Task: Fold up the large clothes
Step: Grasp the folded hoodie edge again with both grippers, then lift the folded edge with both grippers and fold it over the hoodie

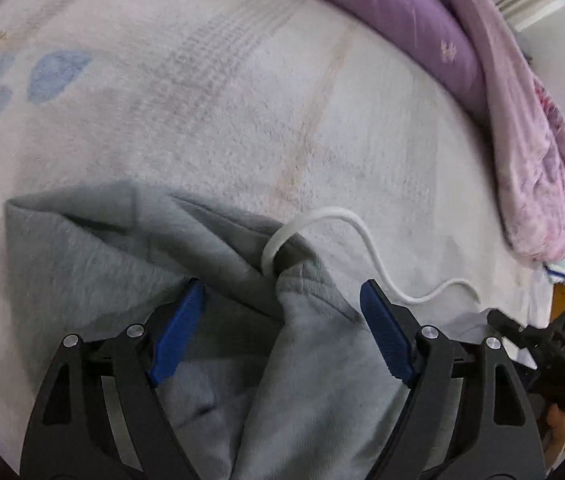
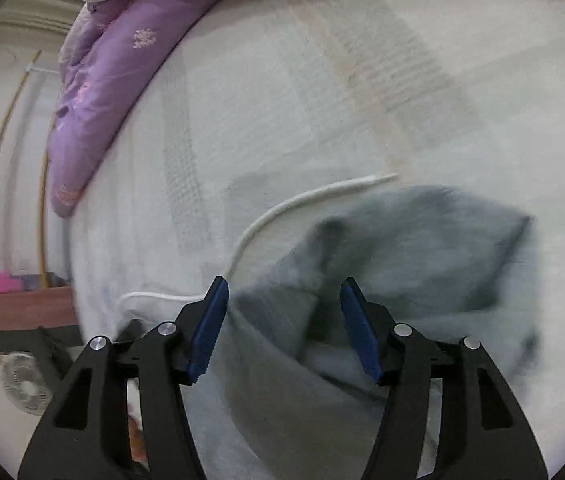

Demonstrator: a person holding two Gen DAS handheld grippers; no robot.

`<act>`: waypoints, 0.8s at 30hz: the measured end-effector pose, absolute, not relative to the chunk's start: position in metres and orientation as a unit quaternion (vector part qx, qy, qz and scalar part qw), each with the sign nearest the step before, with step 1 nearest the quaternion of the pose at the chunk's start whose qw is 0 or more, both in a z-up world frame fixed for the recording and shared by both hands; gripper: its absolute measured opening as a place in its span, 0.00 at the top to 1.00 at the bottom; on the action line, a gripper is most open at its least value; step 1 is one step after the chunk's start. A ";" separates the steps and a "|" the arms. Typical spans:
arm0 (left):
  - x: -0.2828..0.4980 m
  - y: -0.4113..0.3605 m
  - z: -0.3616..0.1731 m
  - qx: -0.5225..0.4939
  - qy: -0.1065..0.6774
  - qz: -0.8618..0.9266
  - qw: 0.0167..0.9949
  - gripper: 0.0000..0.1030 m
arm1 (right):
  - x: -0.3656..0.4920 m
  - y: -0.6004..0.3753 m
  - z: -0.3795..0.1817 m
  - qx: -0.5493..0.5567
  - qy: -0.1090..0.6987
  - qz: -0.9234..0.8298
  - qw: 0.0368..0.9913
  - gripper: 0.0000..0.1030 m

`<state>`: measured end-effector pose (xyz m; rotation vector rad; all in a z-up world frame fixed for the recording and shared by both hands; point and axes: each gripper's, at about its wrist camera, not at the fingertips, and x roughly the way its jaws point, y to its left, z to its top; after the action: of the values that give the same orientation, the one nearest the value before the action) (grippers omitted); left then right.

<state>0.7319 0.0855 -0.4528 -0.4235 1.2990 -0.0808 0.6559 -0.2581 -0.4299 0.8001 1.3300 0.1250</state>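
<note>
From the left wrist camera, the left claw (image 1: 282, 332) stands with its blue pads (image 1: 176, 336) wide apart, gripping nothing. The grey garment (image 1: 130, 248) lies crumpled on the bed (image 1: 242, 100), directly under and ahead of the claw; a bunched ridge of the cloth rises between the two pads without either pad pressing on it. A white drawstring (image 1: 366, 240) loops out of the garment just ahead of the claw and trails off to the right across the bedsheet. A purple quilt (image 1: 414, 12) and a pink floral blanket (image 1: 534, 184) are heaped along the far right edge of the bed. At the right rim, part of the right claw (image 1: 554, 356) shows low beside the cloth.

From the right wrist camera, the picture is motion-blurred. The right claw (image 2: 284, 328) is also spread open and holds nothing. The grey garment (image 2: 414, 256) lies on the bed (image 2: 322, 80) ahead and slightly right of the claw, its nearer folds reaching in between the pads. The white drawstring (image 2: 306, 200) runs from beside the left pad up across the sheet. The purple quilt (image 2: 114, 72) lies at upper left, and a fan (image 2: 26, 384) stands on the floor at lower left.
</note>
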 end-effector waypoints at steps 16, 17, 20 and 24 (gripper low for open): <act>0.658 0.096 -0.373 -0.212 0.496 -0.106 0.835 0.86 | 0.575 -0.251 -0.347 0.329 0.473 0.123 0.808 0.88; 0.645 0.098 -0.364 -0.216 0.487 -0.112 0.839 0.86 | 0.567 -0.250 -0.341 0.328 0.466 0.131 0.811 0.88; 0.603 0.097 -0.339 -0.204 0.466 -0.122 0.852 0.86 | 0.534 -0.247 -0.319 0.320 0.450 0.145 0.821 0.88; 0.541 0.104 -0.321 -0.208 0.441 -0.121 0.864 0.86 | 0.485 -0.245 -0.299 0.318 0.434 0.159 0.828 0.88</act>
<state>0.5409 0.1036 -0.3206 -0.4365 0.9247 -0.2540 0.4849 -0.2448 -0.2995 0.6744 0.9210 0.3376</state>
